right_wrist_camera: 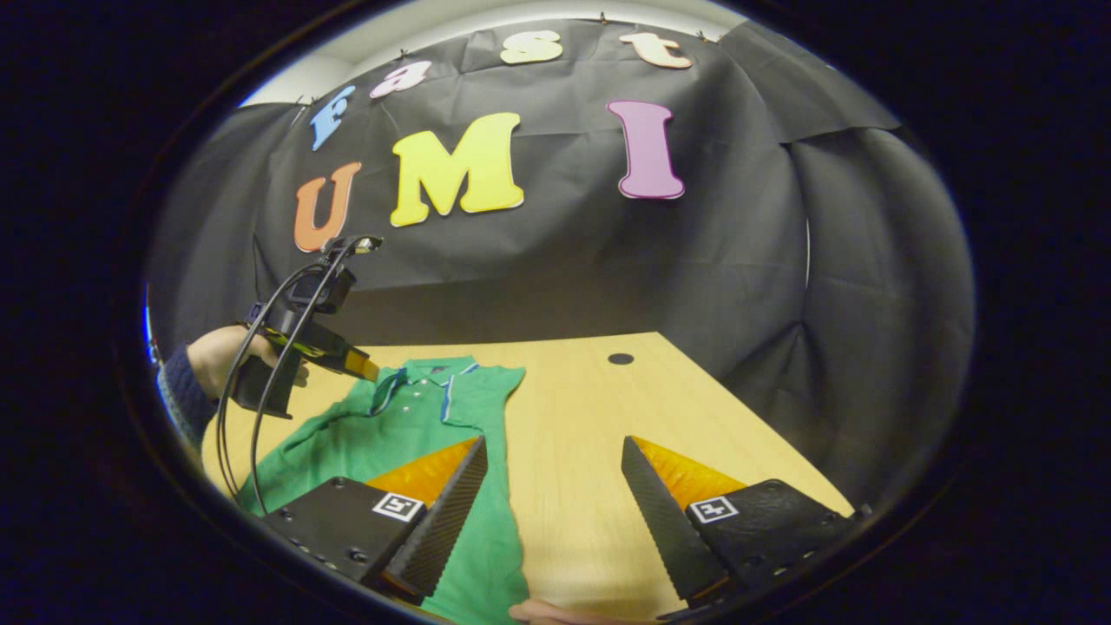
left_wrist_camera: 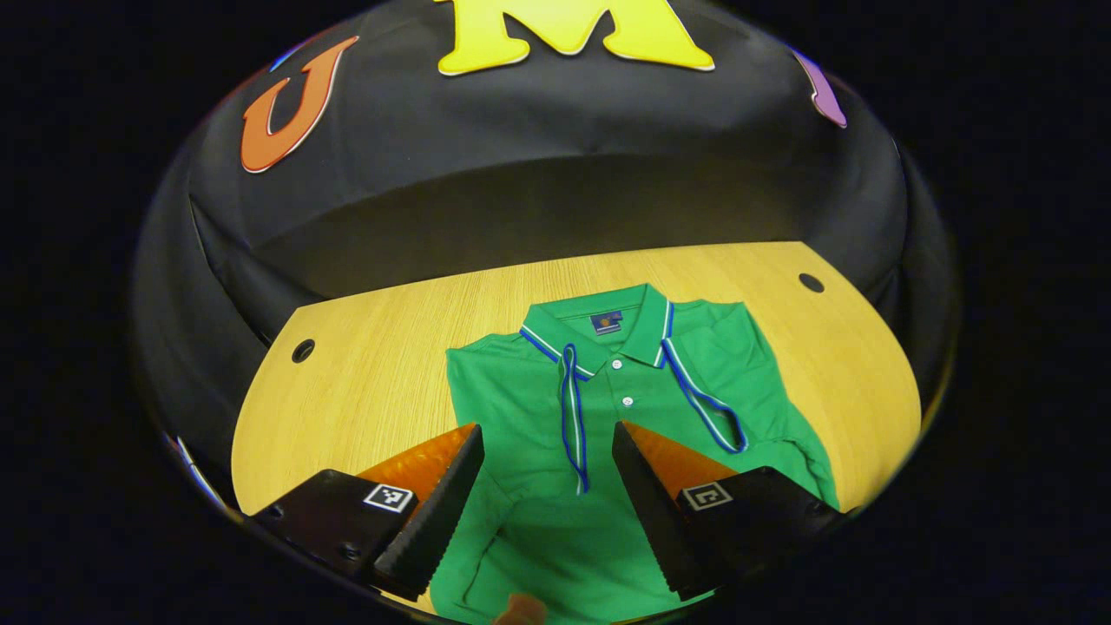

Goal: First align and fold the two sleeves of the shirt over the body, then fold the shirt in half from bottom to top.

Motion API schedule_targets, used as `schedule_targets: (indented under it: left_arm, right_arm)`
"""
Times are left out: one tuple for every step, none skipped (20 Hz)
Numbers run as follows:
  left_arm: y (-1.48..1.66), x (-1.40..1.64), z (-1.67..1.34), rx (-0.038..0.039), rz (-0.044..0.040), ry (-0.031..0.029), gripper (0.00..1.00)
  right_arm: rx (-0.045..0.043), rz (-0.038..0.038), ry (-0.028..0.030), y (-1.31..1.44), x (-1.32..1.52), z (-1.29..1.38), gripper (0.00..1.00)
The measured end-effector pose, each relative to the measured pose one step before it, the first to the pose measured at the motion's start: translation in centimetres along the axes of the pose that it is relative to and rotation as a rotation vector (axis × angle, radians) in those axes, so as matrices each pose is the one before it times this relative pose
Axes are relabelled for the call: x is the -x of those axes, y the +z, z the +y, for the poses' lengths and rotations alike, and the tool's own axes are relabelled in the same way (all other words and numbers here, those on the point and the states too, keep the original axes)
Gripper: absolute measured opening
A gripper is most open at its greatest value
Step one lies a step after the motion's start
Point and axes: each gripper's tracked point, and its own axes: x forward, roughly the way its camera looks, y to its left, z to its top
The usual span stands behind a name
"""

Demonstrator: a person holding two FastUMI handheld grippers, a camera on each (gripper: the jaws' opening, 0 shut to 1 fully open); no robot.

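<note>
Both claws wide open above the shirt

The left claw (left_wrist_camera: 547, 451) hung spread wide over the green shirt (left_wrist_camera: 608, 408), gripping nothing and apart from the cloth. The shirt lay flat on the wooden counter (left_wrist_camera: 373, 373), collar toward the far wall, both sleeves folded in over the body. The right claw (right_wrist_camera: 551, 469) gaped equally wide, empty, over the shirt's edge and bare counter, with the left claw held aloft in a hand (right_wrist_camera: 221, 356)
</note>
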Motion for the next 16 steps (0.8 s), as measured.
schedule_targets:
  left_arm:
    - [0.278,1.292,0.027,0.01733,-0.02444,-0.00659,0.96]
    - [0.287,1.388,0.135,0.0136,-0.02707,-0.00599,0.96]
    - [0.235,1.415,-0.013,0.0096,-0.02506,-0.00908,0.96]
    - [0.15,1.473,-0.021,0.00843,-0.02338,-0.00856,0.96]
    - [0.061,1.479,0.078,0.00214,-0.02359,-0.00394,0.96]
    - [0.104,1.547,0.088,-0.00289,-0.02505,-0.0012,0.96]
    - [0.085,1.586,0.164,-0.00726,-0.02834,0.00229,0.96]
    - [0.166,1.464,0.146,-0.00378,-0.032,0.00455,0.96]
    - [0.285,1.687,0.167,-0.00223,-0.03644,0.00288,0.96]
    - [0.066,1.548,0.008,-0.00229,-0.03526,0.00077,0.96]
    - [-0.156,1.656,0.117,-0.00045,-0.02822,0.00159,0.96]
    - [-0.16,1.527,0.117,-0.00265,-0.02423,0.00303,0.96]
    - [-0.296,1.497,0.245,-0.00402,-0.02135,0.00714,0.96]
    - [-0.235,1.499,0.496,-0.00479,-0.02293,0.00825,0.96]
    - [-0.319,1.502,0.482,-0.00599,-0.01785,0.0118,0.96]
    - [-0.431,1.484,0.554,-0.00513,-0.01867,0.01421,0.96]
  right_arm:
    - [-0.00308,0.0013,0.00604,-0.07,0.246,0.203,0.96]
    - [0.00782,-0.00263,-0.00346,0.077,0.293,0.159,0.96]
    - [0.01159,-0.00674,-0.00651,-0.014,0.378,0.039,0.96]
    - [0.01141,-0.0063,-0.00193,0.049,0.585,0.207,0.96]
    - [0.00656,-0.00398,0.00208,0.074,0.608,0.297,0.95]
    - [0.00156,-0.00156,0.00639,-0.132,0.706,0.416,0.96]
    - [0.00119,0.00007,0.00728,-0.21,0.685,0.361,0.95]
    - [0.00267,-0.00215,0.00333,-0.091,0.669,0.276,0.96]
    - [0.0033,-0.0048,-0.00008,-0.134,0.763,0.206,0.96]
    - [0.00411,-0.0067,0.00061,-0.068,0.724,0.198,0.96]
    - [0.00458,-0.00457,-0.00111,-0.208,0.797,0.257,0.96]
    - [0.00601,-0.0025,0.0016,-0.171,0.841,0.171,0.96]
    - [0.00376,-0.00738,0.003,-0.214,0.945,0.217,0.96]
    - [-0.00071,-0.0113,-0.00006,0.084,0.883,0.179,0.95]
    - [0.00118,-0.0073,-0.00105,-0.046,0.796,0.023,0.96]
    - [0.00672,-0.00675,0.00209,-0.051,0.801,0.11,0.96]
